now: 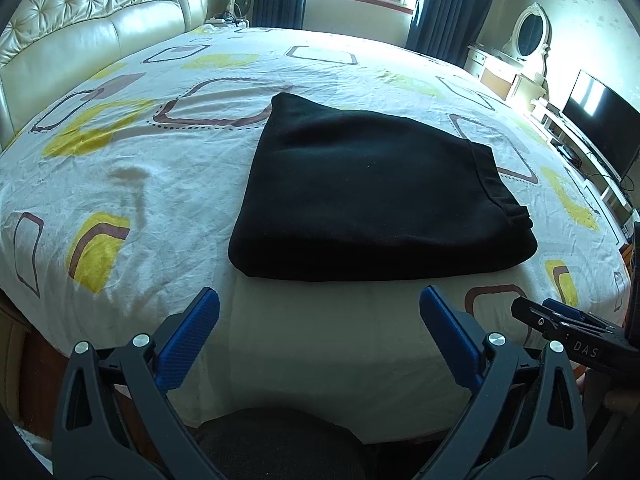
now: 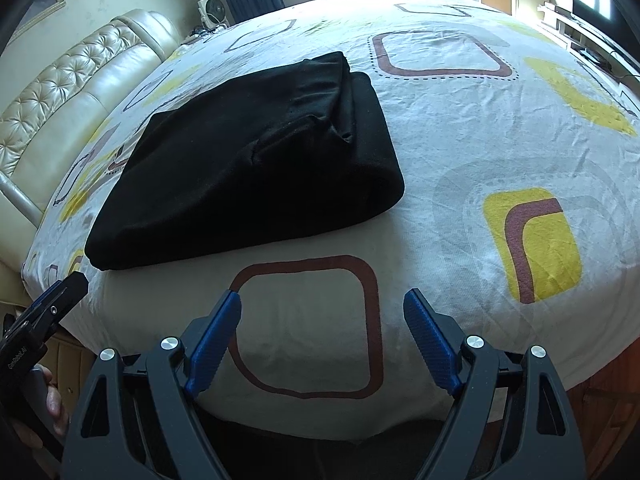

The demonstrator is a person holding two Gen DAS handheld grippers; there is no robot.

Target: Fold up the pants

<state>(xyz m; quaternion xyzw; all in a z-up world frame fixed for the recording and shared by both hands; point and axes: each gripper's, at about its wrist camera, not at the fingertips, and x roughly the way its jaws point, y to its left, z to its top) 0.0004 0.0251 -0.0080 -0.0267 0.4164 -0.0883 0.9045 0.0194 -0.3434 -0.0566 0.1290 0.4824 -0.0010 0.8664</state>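
Left wrist view: the black pants [image 1: 372, 196], a soft dark fabric garment, are seen folded into a compact rectangle with a rounded fold along the near edge and the waistband lying toward the right side. They are laid on a white bed sheet [image 1: 168, 184] printed with yellow and brown rounded squares, near the front edge of the bed and roughly at the middle of its width. The left gripper [image 1: 319, 310], a black clamp-like tool with blue textured pads, is held short of the pants, over the front edge of the mattress; its 2 fingers are spread wide and nothing is caught between them. No contact with the garment is shown. At the right border of this view the tip of the right gripper is visible beside it, apart from the pants.

From the right wrist view, the right gripper [image 2: 322, 312] is held over a brown outlined square on the sheet, to the right of the folded pants [image 2: 256, 160] and clear of them. Its jaws are likewise spread wide, with only bare sheet seen between the blue pads. A cream tufted leather headboard [image 2: 72, 92] is seen at the left, dark blue curtains [image 1: 448, 4] frame a bright window at the far side, and a black television screen [image 1: 600, 128] stands at the right.
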